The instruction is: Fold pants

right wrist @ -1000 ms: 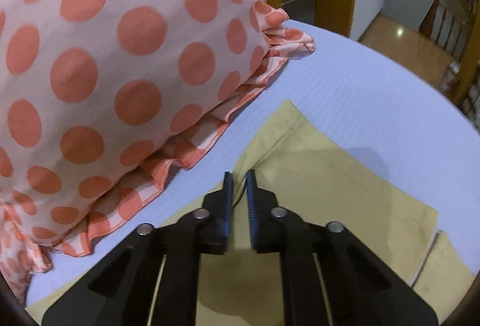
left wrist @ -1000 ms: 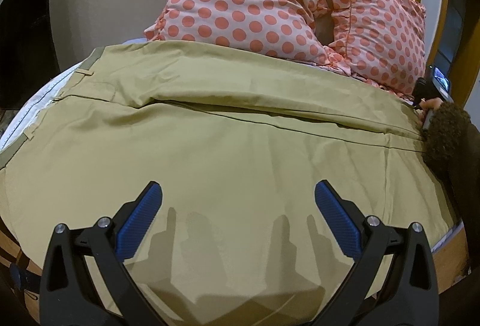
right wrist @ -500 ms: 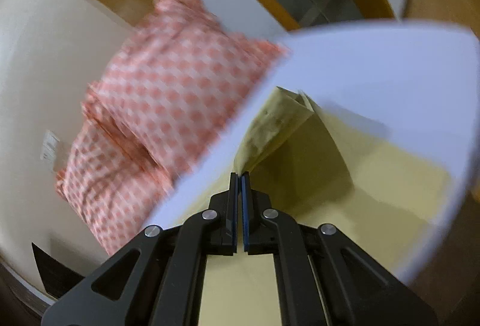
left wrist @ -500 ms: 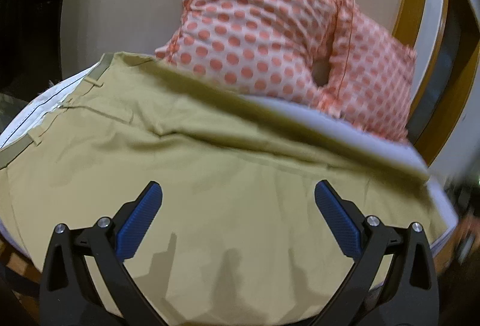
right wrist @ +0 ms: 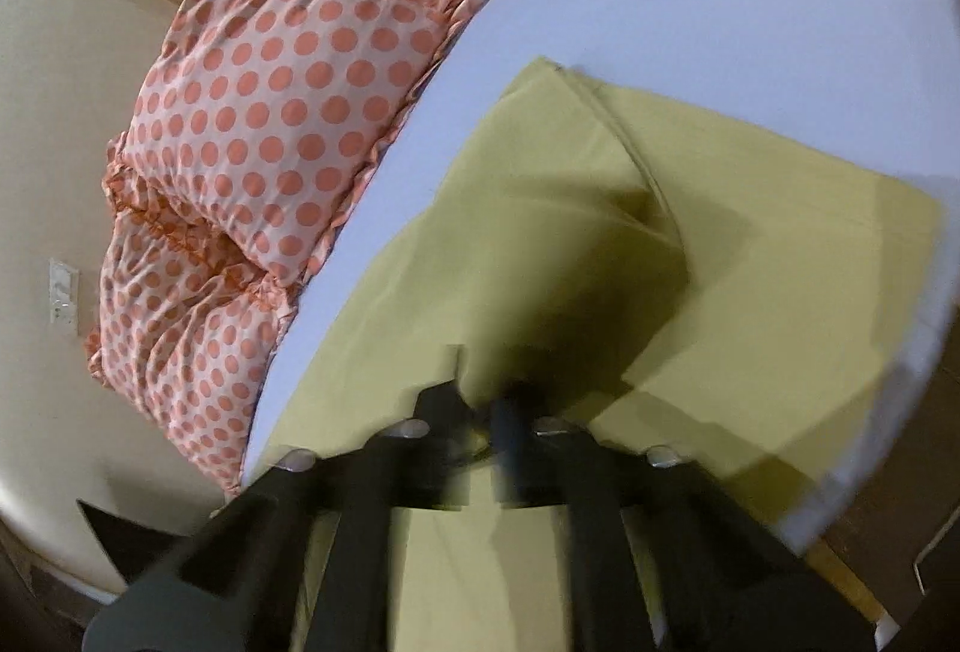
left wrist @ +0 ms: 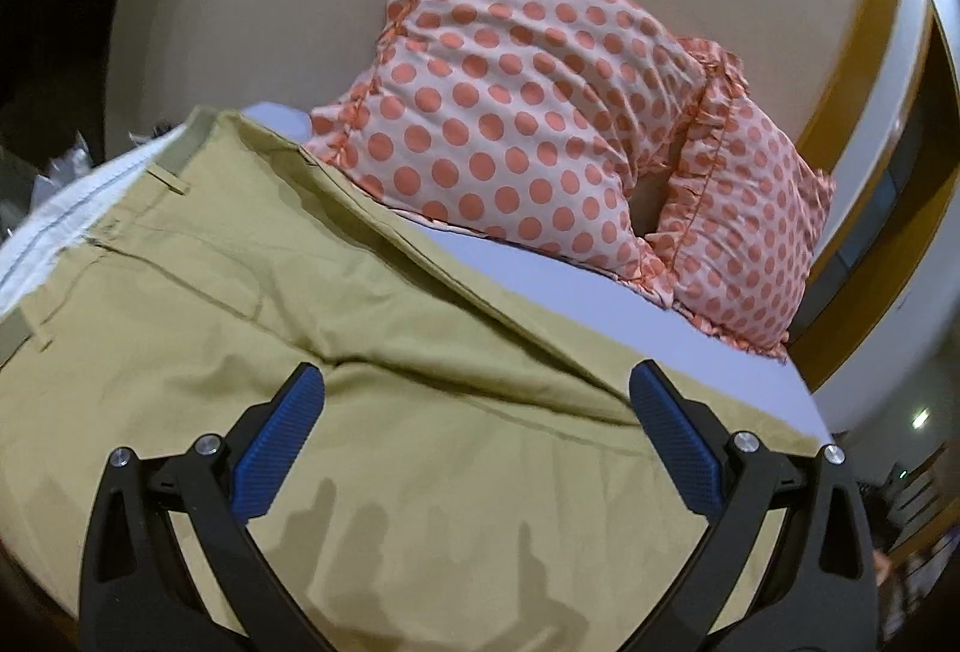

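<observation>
Khaki pants (left wrist: 240, 328) lie spread on a bed with a pale lilac sheet (left wrist: 576, 292), the waistband at the left. My left gripper (left wrist: 477, 424) hovers above the middle of the pants, jaws wide open and empty. In the right wrist view the pants (right wrist: 540, 232) show with a leg end partly folded over. My right gripper (right wrist: 480, 400) is blurred; its jaws look close together over the cloth, but whether it holds the cloth is unclear.
Two pink pillows with orange dots (left wrist: 540, 111) lean on the beige wall behind the pants; they also show in the right wrist view (right wrist: 270, 111). A wooden door frame (left wrist: 870, 208) stands at the right. The bed's edge (right wrist: 840, 484) drops off to the floor.
My right gripper shut on a pant leg end and lifted and carried it over the pants; its view is now blurred. My left gripper rose and tilted, staying open.
</observation>
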The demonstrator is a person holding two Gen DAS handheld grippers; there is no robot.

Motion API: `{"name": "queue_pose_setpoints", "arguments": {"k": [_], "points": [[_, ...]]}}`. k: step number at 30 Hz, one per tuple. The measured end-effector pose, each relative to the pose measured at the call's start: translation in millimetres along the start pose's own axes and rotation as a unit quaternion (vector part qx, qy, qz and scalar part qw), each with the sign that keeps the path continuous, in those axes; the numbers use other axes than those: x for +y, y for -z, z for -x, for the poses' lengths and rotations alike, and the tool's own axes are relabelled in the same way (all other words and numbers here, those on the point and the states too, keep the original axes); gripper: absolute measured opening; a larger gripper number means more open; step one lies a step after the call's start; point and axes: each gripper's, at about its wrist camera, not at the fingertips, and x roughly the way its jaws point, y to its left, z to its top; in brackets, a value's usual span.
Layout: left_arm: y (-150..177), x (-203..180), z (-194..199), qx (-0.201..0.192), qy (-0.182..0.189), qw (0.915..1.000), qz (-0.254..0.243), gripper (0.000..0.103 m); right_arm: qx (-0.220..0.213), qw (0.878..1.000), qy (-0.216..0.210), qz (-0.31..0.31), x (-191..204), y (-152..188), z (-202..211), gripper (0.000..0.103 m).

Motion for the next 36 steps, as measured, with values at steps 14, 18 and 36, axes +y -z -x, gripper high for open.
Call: {"name": "queue_pose_setpoints", "arguments": {"k": [14, 18, 36], "points": [[-94.1, 55.3, -153.0, 0.094, -0.097, 0.9873, 0.083, 0.049, -0.087, 0.992, -0.072, 0.054, 13.9, -8.9, 46.7, 0.004], [-79.3, 71.3, -140.3, 0.094, -0.068, 0.9855, 0.124, 0.004, -0.092, 0.991, -0.08, 0.059, 16.2, -7.9, 49.4, 0.004], [99.7, 61.1, 76.9, 0.045, -0.079, 0.9925, 0.082, 0.009, -0.102, 0.995, 0.006, 0.007, -48.0, 1.3, 69.9, 0.004]]}}
